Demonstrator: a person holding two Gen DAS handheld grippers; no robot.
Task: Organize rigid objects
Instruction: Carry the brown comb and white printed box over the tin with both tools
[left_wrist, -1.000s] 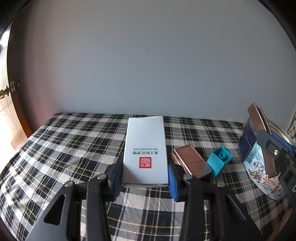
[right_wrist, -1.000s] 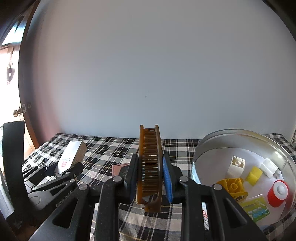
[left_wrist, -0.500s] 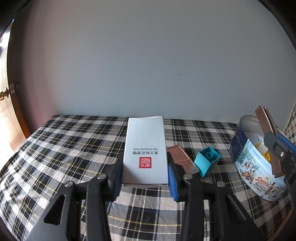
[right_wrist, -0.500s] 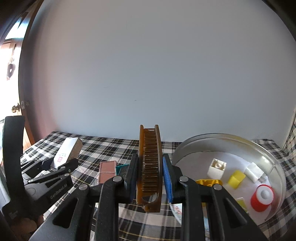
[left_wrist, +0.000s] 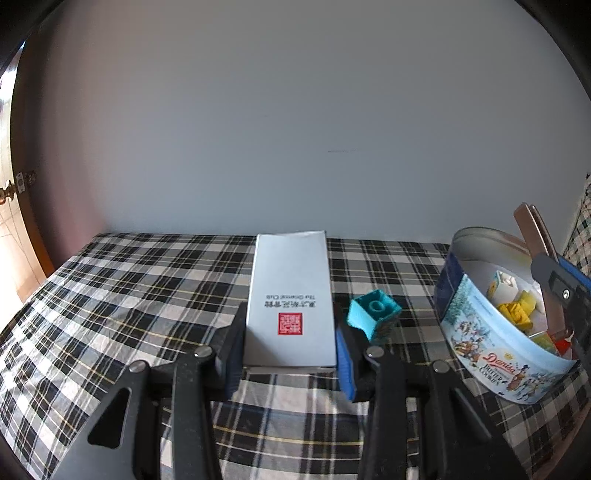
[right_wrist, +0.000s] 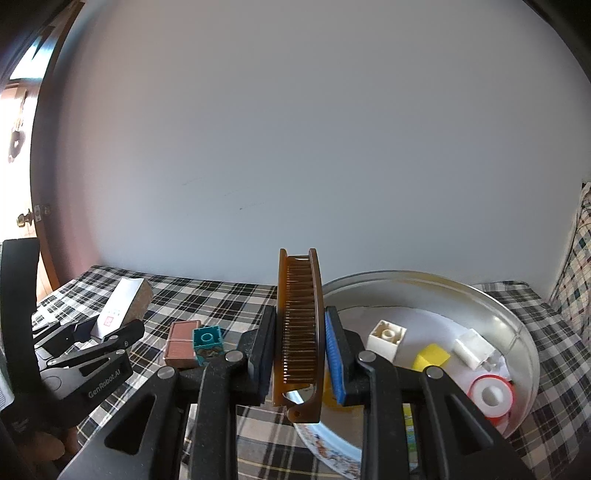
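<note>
Round tin (left_wrist: 491, 354), printed "Danisa Butter Cookies", standing on black-and-white plaid cloth (left_wrist: 129, 295) before a plain pale wall (left_wrist: 295, 110). White box (left_wrist: 291, 295), red seal and "The Oriental Club", pinched by left gripper (left_wrist: 290, 350), marked "GenRobot.AI". Brown comb (right_wrist: 299, 332) clamped upright in right gripper (right_wrist: 300, 358) at the tin's rim; teal block (left_wrist: 373, 312) on cloth.

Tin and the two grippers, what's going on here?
A person is sorting small items into the cookie tin. The left gripper is shut on a white box, held over the plaid cloth. The right gripper is shut on a brown comb, at the tin's rim. The tin already holds blocks and a tape roll. A teal block is on the cloth.
</note>
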